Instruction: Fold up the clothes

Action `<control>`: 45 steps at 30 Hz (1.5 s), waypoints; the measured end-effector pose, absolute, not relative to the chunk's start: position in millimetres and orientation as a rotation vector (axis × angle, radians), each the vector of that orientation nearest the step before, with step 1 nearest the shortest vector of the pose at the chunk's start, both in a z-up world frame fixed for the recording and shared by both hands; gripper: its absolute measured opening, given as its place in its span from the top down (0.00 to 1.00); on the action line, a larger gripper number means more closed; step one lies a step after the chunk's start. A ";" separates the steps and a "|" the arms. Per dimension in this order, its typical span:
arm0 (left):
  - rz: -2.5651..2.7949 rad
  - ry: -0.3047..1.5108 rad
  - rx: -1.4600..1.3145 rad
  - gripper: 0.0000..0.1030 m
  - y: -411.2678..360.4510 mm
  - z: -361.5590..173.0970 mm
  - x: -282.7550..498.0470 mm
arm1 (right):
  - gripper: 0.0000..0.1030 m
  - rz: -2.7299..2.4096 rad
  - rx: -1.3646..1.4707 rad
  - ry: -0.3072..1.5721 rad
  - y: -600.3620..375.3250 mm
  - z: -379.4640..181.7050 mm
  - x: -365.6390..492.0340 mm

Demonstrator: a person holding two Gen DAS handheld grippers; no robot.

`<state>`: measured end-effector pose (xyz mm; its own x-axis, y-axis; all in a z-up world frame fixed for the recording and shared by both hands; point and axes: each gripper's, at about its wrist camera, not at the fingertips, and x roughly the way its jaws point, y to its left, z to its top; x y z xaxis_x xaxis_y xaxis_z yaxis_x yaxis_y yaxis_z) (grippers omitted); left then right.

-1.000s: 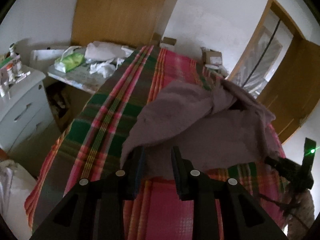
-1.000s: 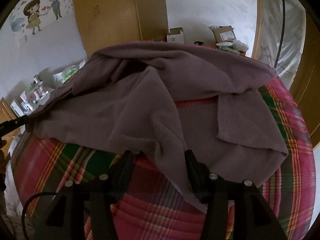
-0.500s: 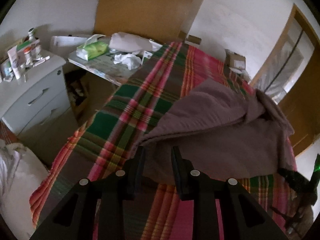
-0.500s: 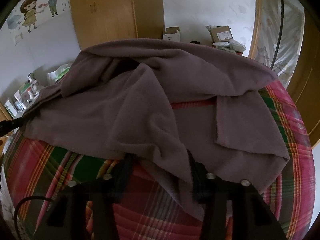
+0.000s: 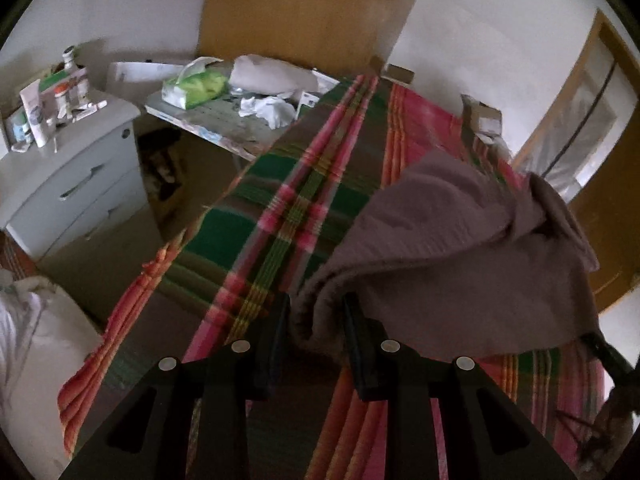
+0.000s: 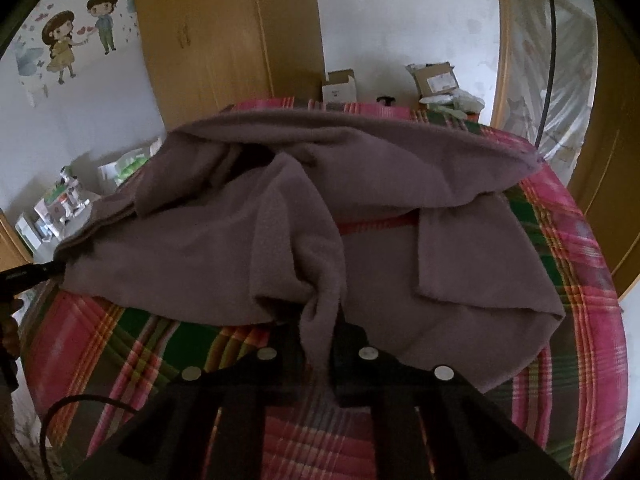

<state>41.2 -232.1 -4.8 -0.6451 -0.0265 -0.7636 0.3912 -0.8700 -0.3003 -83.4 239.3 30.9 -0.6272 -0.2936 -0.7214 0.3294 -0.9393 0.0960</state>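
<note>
A mauve fleece garment lies rumpled on a bed with a red and green plaid blanket. My left gripper is shut on a bunched corner of the garment at the near left edge. In the right wrist view the garment spreads across the blanket, and my right gripper is shut on a hanging fold at its near edge. The left gripper shows at the far left, holding the stretched corner. The right gripper appears dark at the right edge of the left wrist view.
A white drawer cabinet with bottles stands left of the bed. Beside it is a low table with a tissue pack and crumpled paper. A wooden wardrobe rises behind, a door is at right, and cardboard boxes sit past the bed.
My right gripper's fingers have shut on the hanging fold. The left gripper has swung left with its corner, so more cabinet and floor now show.
</note>
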 end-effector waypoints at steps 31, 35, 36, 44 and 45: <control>-2.728 0.943 1.069 0.90 -222.6 22.7 55.7 | 0.94 -2.851 0.919 -0.123 312.0 87.0 -29.6; -2.774 0.962 1.107 0.90 -210.8 25.5 55.9 | 0.94 -2.904 0.879 -0.140 329.3 100.4 -25.9; -2.783 0.968 1.122 0.90 -207.1 24.8 56.3 | 0.94 -2.916 0.881 -0.140 333.1 102.0 -25.3; -2.816 0.959 1.270 0.90 -181.7 11.3 61.2 | 0.94 -2.937 1.041 -0.173 352.3 80.9 -31.3; -2.807 0.962 1.285 0.90 -181.7 7.8 61.6 | 0.94 -2.939 1.061 -0.177 354.7 78.2 -32.1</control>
